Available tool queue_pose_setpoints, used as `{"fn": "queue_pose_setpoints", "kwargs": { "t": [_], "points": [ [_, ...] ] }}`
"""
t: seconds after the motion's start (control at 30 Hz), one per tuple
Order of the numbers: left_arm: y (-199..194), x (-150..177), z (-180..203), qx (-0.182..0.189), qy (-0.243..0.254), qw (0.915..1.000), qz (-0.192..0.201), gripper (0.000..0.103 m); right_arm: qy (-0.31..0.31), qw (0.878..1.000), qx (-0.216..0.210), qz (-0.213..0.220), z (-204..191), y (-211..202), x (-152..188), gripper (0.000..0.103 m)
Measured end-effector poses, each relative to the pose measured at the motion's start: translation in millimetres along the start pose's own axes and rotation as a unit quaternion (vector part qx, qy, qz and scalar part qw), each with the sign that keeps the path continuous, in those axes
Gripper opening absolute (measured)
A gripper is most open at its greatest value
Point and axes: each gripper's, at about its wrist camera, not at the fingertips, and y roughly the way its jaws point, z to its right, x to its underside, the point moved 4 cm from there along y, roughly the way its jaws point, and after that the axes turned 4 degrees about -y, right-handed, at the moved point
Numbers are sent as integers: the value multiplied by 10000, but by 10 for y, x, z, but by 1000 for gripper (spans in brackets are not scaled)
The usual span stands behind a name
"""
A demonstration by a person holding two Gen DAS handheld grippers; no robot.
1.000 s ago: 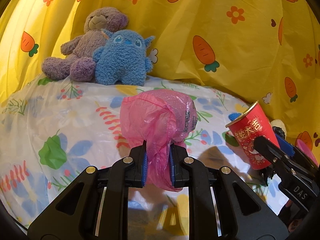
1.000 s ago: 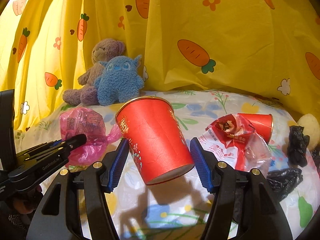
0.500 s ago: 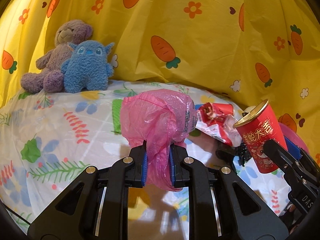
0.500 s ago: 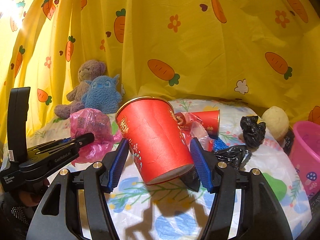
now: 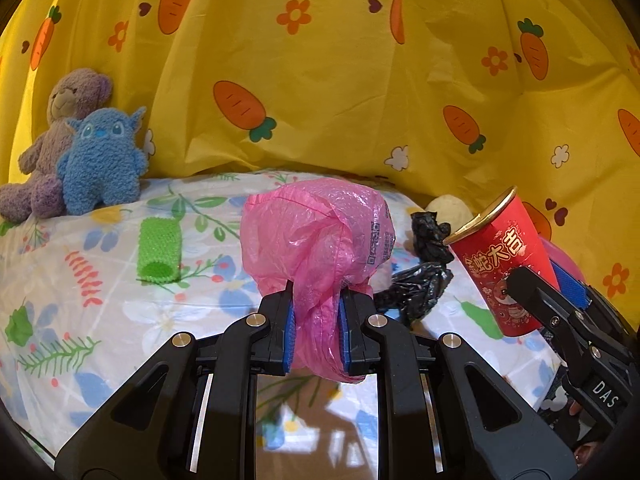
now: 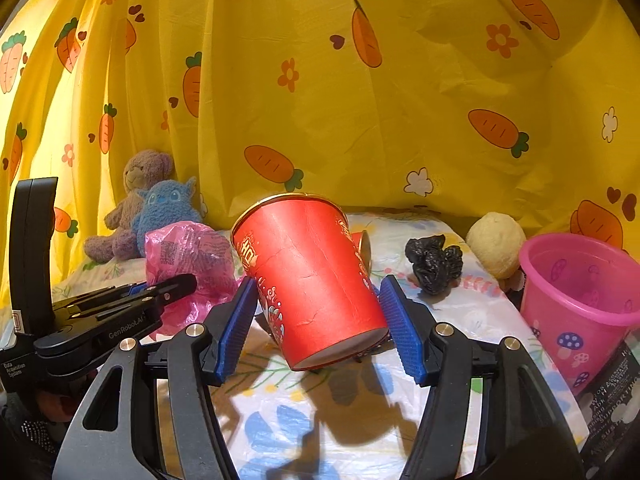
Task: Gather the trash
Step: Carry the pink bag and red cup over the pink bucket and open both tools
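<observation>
My left gripper (image 5: pixel 316 320) is shut on a crumpled pink plastic bag (image 5: pixel 316 236) and holds it above the flowered sheet; the bag also shows in the right wrist view (image 6: pixel 188 256). My right gripper (image 6: pixel 316 320) is shut on a red paper cup (image 6: pixel 308 280), held tilted with its gold rim up; the cup also shows in the left wrist view (image 5: pixel 500 264). A pink bucket (image 6: pixel 580 300) stands at the right. Crumpled black bags (image 6: pixel 434 262) (image 5: pixel 424 284) lie on the sheet ahead.
A purple bear (image 5: pixel 60 136) and a blue plush (image 5: pixel 102 160) sit at the back left against the yellow carrot curtain (image 5: pixel 340 80). A green tube (image 5: pixel 158 250) lies on the sheet. A cream ball (image 6: pixel 496 244) rests by the bucket. Another red cup (image 6: pixel 362 244) lies behind.
Both grippers have swung to the right with their loads. The plush toys have slid left, and the pink bucket, black bags and cream ball have come closer into view.
</observation>
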Motion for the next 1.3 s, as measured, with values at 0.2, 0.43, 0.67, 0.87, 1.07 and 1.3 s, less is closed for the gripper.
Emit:
{"fn": "queue_pose_setpoints", "kwargs": {
  "t": [0.2,0.43,0.67,0.87,1.07,1.3],
  "points": [
    [78,-39,318,294,170,9994,-15,16,153,9994,297,95,297,-107,-1,62],
    [216,-64,834,675,491,9965,-52,16,294,9968,730,158,685,-225,0,62],
    [403,-82,1448,1193,813,9894,-136,16,447,9907,1262,241,1151,-354,-6,62],
    [571,-132,1950,1645,1059,9806,-151,16,652,9815,1762,368,1602,-453,-31,62],
    [824,-119,2322,1912,1191,9739,-266,16,929,9716,2137,419,2011,-509,-33,62],
    [1074,-63,2708,2243,1334,9645,-414,16,1105,9632,2413,414,2289,-496,-28,62]
  ]
}}
